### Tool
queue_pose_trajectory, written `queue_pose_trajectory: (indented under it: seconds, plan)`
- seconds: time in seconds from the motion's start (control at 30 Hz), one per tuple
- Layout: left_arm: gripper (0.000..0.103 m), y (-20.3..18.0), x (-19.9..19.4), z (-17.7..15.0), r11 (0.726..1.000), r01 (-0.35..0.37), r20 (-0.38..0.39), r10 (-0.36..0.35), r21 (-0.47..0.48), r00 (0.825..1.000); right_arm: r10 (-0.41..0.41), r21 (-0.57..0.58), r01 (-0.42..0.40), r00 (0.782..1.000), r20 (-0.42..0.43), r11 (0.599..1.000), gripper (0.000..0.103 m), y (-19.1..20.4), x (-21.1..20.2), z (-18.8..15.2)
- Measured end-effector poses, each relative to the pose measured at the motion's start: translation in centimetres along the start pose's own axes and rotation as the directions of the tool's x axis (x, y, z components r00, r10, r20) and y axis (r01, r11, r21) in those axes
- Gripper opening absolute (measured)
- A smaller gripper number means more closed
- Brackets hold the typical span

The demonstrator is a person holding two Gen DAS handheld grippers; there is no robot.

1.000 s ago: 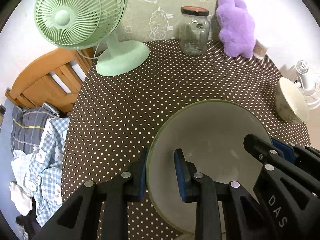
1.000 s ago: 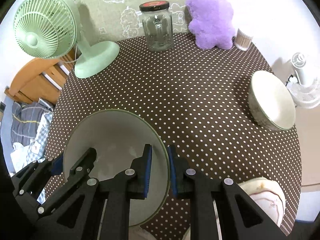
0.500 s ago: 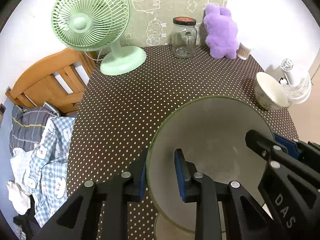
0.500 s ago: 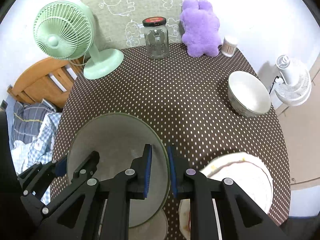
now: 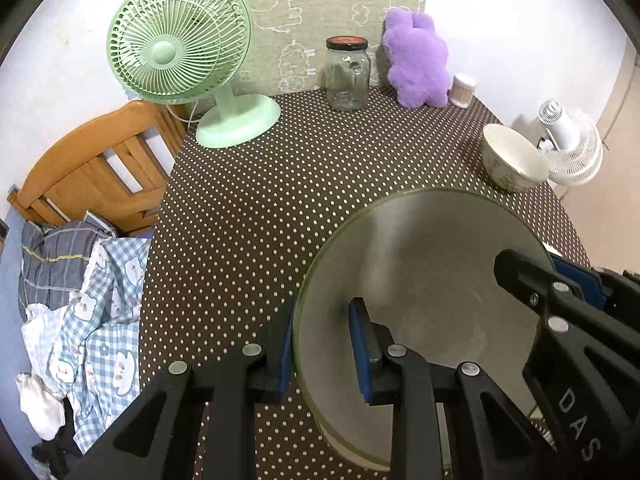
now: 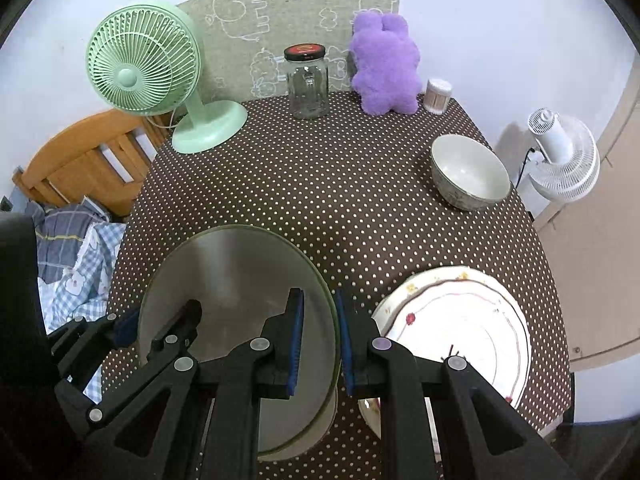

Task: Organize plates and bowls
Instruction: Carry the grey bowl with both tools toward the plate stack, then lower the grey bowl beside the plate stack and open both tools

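Observation:
A grey plate with a green rim (image 5: 424, 264) (image 6: 232, 272) is held above the dotted table by both grippers. My left gripper (image 5: 320, 344) is shut on its left rim. My right gripper (image 6: 320, 340) is shut on its right rim; it also shows in the left wrist view (image 5: 560, 280). A white plate with a red floral pattern (image 6: 460, 320) lies on the table at the front right. A cream bowl (image 6: 470, 176) (image 5: 512, 160) stands upright at the right edge. Another pale dish (image 6: 296, 432) shows under the held plate.
At the back of the table (image 6: 320, 184) stand a green desk fan (image 6: 160, 76), a glass jar with a red lid (image 6: 308, 80), a purple plush toy (image 6: 386, 64) and a small toothpick holder (image 6: 438, 96). A wooden chair (image 5: 96, 168) with clothes is left; a white fan (image 6: 560, 152) is right.
Both grippers have risen and drawn back with the grey plate, so more of the table shows. The white patterned plate has come into the right wrist view.

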State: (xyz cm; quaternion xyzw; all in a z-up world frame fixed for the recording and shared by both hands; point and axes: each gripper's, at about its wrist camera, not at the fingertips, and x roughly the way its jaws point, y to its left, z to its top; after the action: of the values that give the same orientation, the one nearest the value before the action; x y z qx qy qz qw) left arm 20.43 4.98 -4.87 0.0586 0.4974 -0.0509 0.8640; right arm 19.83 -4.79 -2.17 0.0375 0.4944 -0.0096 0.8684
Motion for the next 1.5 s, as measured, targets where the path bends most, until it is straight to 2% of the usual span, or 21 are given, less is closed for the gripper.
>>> queue_pose_trajectory:
  seconds: [0.33, 0.67, 1.13, 1.5]
  plan:
    - [0.024, 0.5, 0.7, -2.7, 1.0, 0.019, -0.041, -0.018, 0.017, 0.999, -0.021, 0.013, 0.022, 0.998, -0.055, 1.0, 0.02, 0.8, 0.7, -2.9]
    - [0.024, 1.0, 2.0, -4.7, 0.998, 0.068, -0.074, -0.067, 0.013, 0.995, -0.08, 0.006, 0.081, 0.991, -0.11, 0.997, 0.02, 1.7, 1.7, -5.1]
    - [0.024, 0.8, 3.4, -5.2, 0.993, 0.114, -0.102, -0.111, 0.031, 0.989, -0.12, 0.048, 0.125, 0.988, -0.098, 0.991, 0.02, 1.8, 2.6, -5.7]
    - [0.024, 0.5, 3.9, -5.4, 0.993, 0.111, -0.09, -0.107, 0.04, 0.99, -0.124, 0.087, 0.133, 0.987, -0.107, 0.987, 0.02, 1.5, 3.5, -6.2]
